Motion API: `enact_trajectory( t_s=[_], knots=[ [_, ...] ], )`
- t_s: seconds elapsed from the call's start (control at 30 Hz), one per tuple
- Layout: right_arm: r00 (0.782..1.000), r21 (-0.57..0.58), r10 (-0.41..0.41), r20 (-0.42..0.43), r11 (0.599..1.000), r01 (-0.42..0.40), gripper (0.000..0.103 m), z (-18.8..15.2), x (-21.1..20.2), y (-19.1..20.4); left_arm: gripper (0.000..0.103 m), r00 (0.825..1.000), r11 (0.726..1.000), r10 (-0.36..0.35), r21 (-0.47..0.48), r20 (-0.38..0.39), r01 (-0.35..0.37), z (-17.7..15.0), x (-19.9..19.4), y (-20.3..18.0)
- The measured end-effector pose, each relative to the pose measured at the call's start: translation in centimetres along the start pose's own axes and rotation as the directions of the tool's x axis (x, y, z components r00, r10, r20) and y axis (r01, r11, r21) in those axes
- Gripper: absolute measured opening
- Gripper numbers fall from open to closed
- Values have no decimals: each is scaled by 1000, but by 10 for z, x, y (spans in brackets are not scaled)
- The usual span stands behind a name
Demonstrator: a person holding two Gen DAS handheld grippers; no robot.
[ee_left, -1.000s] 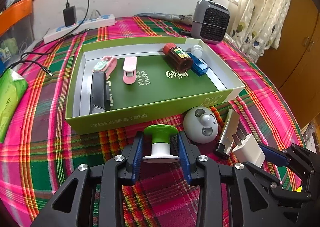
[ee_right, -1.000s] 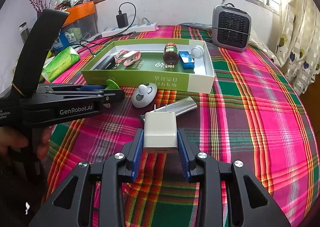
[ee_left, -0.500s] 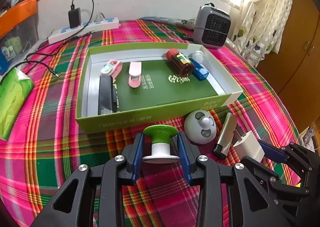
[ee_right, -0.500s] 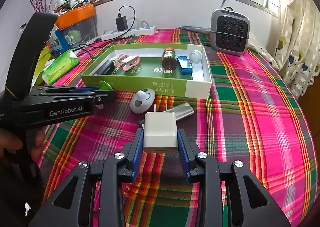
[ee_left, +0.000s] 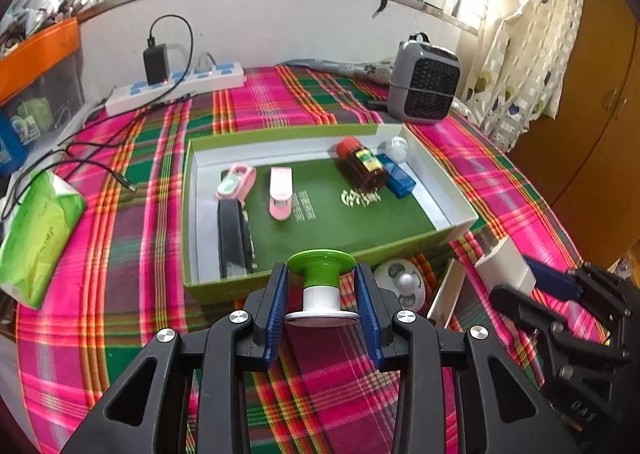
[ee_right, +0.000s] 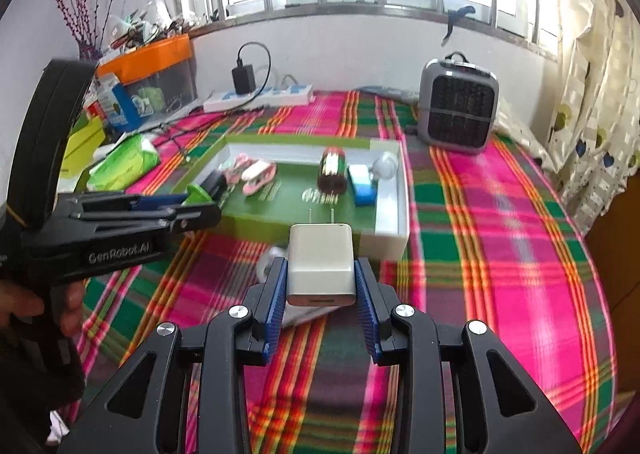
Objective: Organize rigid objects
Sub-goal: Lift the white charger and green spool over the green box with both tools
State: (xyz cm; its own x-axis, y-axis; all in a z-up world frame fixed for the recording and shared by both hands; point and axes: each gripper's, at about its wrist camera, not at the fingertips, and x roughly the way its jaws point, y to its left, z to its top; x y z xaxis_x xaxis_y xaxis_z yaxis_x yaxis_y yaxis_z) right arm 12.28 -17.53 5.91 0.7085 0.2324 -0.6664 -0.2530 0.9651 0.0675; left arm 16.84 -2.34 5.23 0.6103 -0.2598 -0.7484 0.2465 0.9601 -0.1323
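Observation:
My left gripper (ee_left: 320, 272) is shut on a green-topped white stopper (ee_left: 321, 286), held above the cloth just in front of the green box (ee_left: 224, 290). My right gripper (ee_right: 321, 270) is shut on a white plug charger (ee_right: 320, 246) with its prongs pointing at the box (ee_right: 392, 222). Inside the box lie a black stapler (ee_left: 232, 238), two pink clips (ee_left: 280, 194), a brown bottle (ee_left: 360, 170), a blue block (ee_left: 398, 178) and a white bulb (ee_left: 396, 146). A round white gadget (ee_left: 400, 284) and a silver flat piece (ee_left: 446, 294) lie outside by the front wall.
A grey heater (ee_right: 460, 110) stands behind the box on the right. A power strip (ee_left: 176, 88) with cables lies at the back left, a green tissue pack (ee_left: 36, 238) at the left. A hand (ee_right: 24, 306) holds the left gripper's handle. Plaid cloth stretches bare to the right.
Both grippers rose and moved toward the box with their loads. The charger lifted off the cloth, away from the silver piece.

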Motion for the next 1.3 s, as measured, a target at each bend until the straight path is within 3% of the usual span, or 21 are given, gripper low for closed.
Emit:
enact_trajectory(
  t_s=[0.57,1.0,1.3],
  knots=[
    [997,6,31,-70,1000,-31,35,47,55,-28,32,1000,1000,9,-21,-18,-10,29,28,10],
    [986,7,34,-164,999,-34,35,52,97,-33,32,998,999,15,-28,-63,-16,36,59,16],
    [984,-7,24,-178,1000,-26,35,53,105,-32,32,996,999,15,-28,-84,-17,36,72,18]
  ],
)
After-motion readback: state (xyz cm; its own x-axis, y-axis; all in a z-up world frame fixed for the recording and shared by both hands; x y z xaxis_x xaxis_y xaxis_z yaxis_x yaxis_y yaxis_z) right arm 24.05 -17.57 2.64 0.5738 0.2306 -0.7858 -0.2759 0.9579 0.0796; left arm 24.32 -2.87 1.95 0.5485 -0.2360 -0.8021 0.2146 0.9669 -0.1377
